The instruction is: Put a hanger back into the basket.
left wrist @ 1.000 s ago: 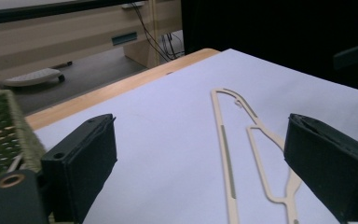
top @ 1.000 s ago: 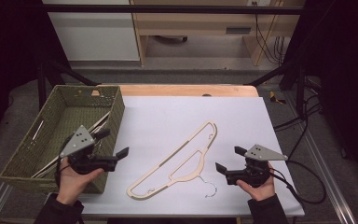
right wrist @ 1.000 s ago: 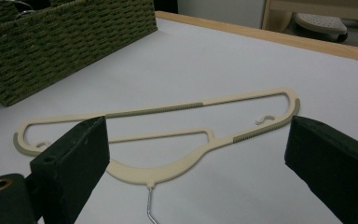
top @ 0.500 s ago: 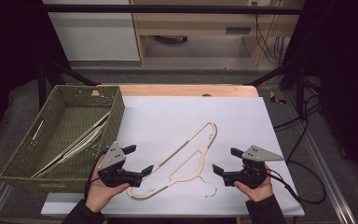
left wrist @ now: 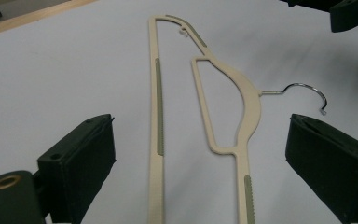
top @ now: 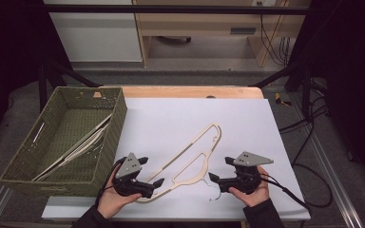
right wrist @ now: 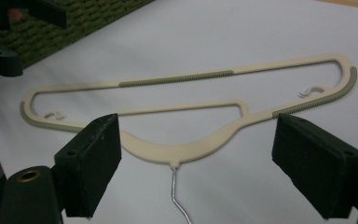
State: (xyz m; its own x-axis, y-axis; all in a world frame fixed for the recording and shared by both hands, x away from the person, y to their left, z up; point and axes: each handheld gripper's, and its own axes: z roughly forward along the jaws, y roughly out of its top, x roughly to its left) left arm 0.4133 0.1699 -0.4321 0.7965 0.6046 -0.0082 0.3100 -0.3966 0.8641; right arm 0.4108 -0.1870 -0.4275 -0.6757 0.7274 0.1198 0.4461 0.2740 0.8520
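High view: hanger (top: 190, 159) lies flat on the counter (top: 247, 118) between left gripper (top: 152, 183) and right gripper (top: 217, 178), both jaws wide, apart from it.

No lettering, label, brand or number can be read anywhere (all surfaces are plain).

one cream hanger (top: 190, 159) lies loose on the white table (top: 171, 118) — one metal hook on it, two small notches inside its frame. one green woven basket (top: 100, 137) sits at the left, holding more pale hangers (top: 76, 152) — at least two, overlapped, so the exact count can't be told. two grippers: left gripper (top: 152, 178), right gripper (top: 217, 171).
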